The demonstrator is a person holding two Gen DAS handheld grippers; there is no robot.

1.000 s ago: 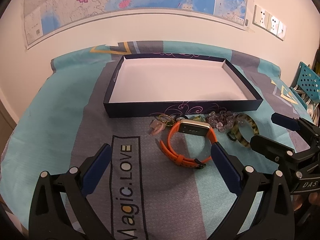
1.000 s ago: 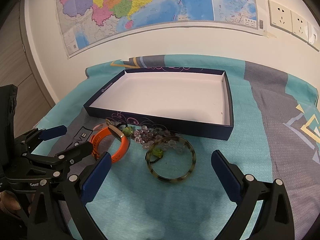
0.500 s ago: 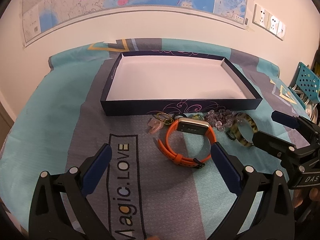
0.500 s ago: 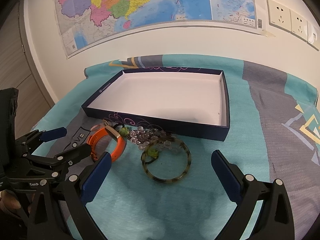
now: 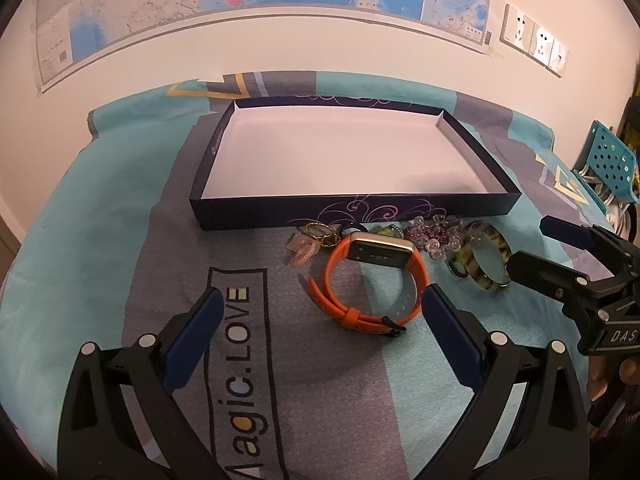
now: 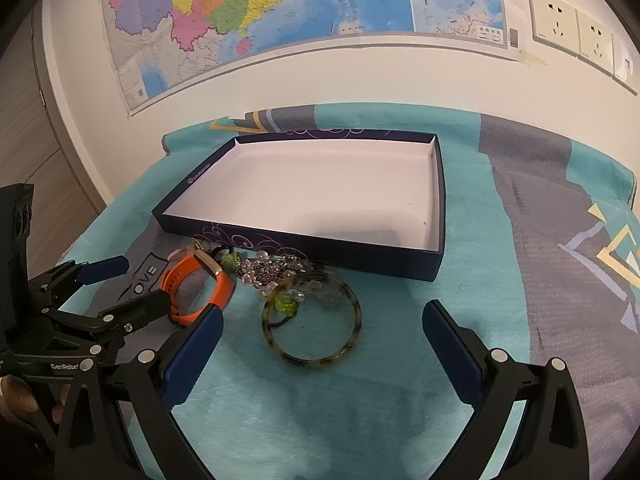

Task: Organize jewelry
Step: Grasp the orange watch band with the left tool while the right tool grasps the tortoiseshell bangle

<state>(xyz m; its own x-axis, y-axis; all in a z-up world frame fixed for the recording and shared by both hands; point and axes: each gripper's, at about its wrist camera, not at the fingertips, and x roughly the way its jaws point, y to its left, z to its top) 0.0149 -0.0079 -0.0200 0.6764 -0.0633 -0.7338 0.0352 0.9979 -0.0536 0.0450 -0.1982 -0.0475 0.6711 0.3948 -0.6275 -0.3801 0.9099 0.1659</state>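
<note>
A shallow dark-blue box (image 5: 280,215) (image 6: 352,254) with a white inside lies on the cloth, nothing in it. In front of it lies a cluster of jewelry: an orange smartwatch (image 5: 372,280) (image 6: 200,284), a clear bead bracelet (image 5: 432,234) (image 6: 276,270), a tortoiseshell bangle (image 5: 486,256) (image 6: 312,318), small gold rings (image 5: 320,232) and a pink piece (image 5: 302,250). My left gripper (image 5: 320,328) (image 6: 128,280) is open just short of the watch. My right gripper (image 6: 322,344) (image 5: 532,244) is open, its fingers either side of the bangle and a little short of it.
A teal and grey cloth printed "Magic.LOVE" (image 5: 240,360) covers the table. The wall with a map (image 6: 280,12) and sockets (image 6: 572,32) stands right behind the box. A teal perforated basket (image 5: 608,160) sits at the far right. A hand (image 6: 16,396) holds the left gripper.
Both grippers have drawn back and risen slightly, so the box and jewelry sit a little farther off. Nothing on the cloth has moved.
</note>
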